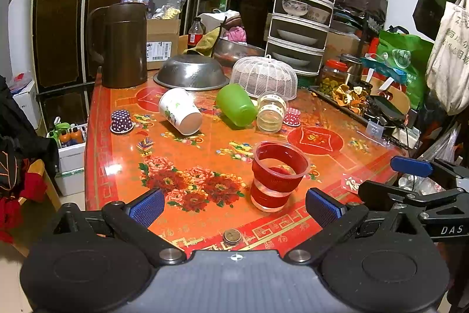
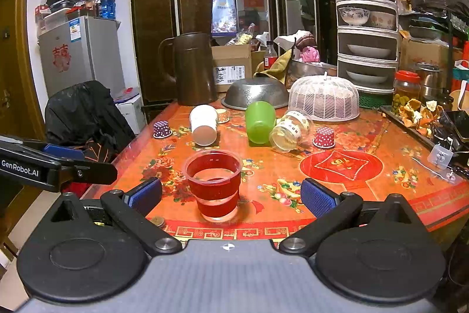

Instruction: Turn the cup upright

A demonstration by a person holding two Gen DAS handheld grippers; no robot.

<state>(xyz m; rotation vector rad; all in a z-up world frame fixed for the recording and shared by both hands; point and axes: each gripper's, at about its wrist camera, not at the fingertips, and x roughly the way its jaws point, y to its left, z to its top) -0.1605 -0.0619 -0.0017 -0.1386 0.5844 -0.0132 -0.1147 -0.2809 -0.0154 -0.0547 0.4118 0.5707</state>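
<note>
Clear cup (image 2: 215, 186) with red tint: upright on the near part of the patterned surface (image 2: 351, 195), mouth up. Right gripper (image 2: 231, 197): jaws wide apart, 1 to each side of the cup, not touching it. Left gripper (image 1: 234, 207): jaws wide apart, nothing between them, the cup ahead and slightly right. Farther back, lying on their sides: white paper cup (image 1: 180, 115), green cup (image 1: 236, 104), small clear jar (image 1: 271, 113). Behind these: steel colander (image 1: 191, 72) upside down, white mesh cover (image 1: 263, 77), brown pitcher (image 1: 121, 44). Coin (image 1: 232, 235) at the near edge.
</note>
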